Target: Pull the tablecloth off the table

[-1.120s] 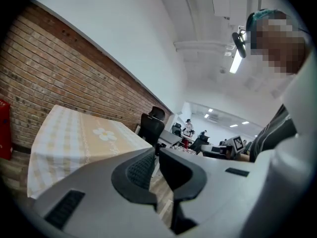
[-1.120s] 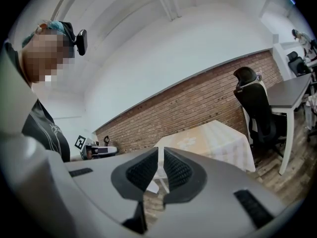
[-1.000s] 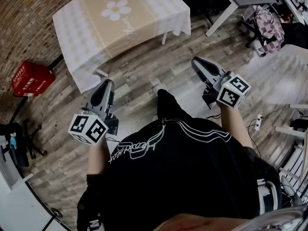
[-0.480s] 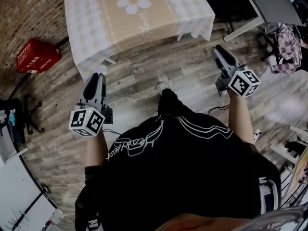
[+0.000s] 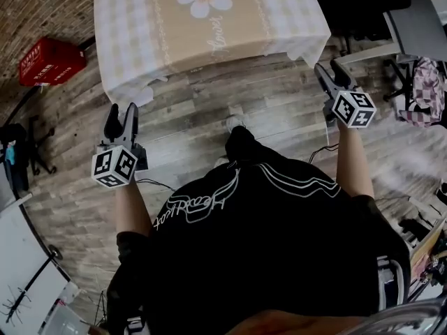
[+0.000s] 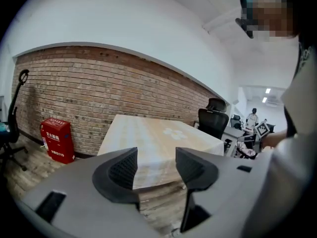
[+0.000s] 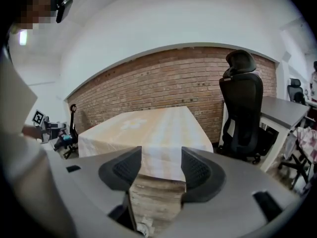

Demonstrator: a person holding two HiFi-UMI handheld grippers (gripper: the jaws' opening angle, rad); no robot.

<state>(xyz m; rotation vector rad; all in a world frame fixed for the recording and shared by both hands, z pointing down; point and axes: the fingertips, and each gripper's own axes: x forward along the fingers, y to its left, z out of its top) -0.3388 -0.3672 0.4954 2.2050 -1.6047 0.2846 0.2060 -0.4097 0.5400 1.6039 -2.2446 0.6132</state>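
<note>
- The tablecloth [image 5: 209,19], checked with a daisy print, lies fully spread on the worktop [image 5: 156,80]. Only a leg of the worktop shows below the hanging hem, so the task looks not yet begun.
- The left tool [image 5: 121,110] is released. Its jaws have just been opening and nothing sits between them. It points at the cloth's near-left corner, close to it but apart.
- The right tool [image 5: 328,72] is likewise released and empty, its jaws having just been opening too. It hangs just beside the near-right corner, not touching.
- The 2 tools are spread wide apart, probably so that each takes 1 corner and the cloth slides off evenly instead of bunching.
- Both point slightly downward, which suits the draped hem, where loose fabric is easiest to pinch.
- The person stands square to the near edge, leaving open wooden floor [image 5: 209,110] behind for stepping back.
- A red crate [image 5: 50,60] stands by the brick wall, well clear.
</note>
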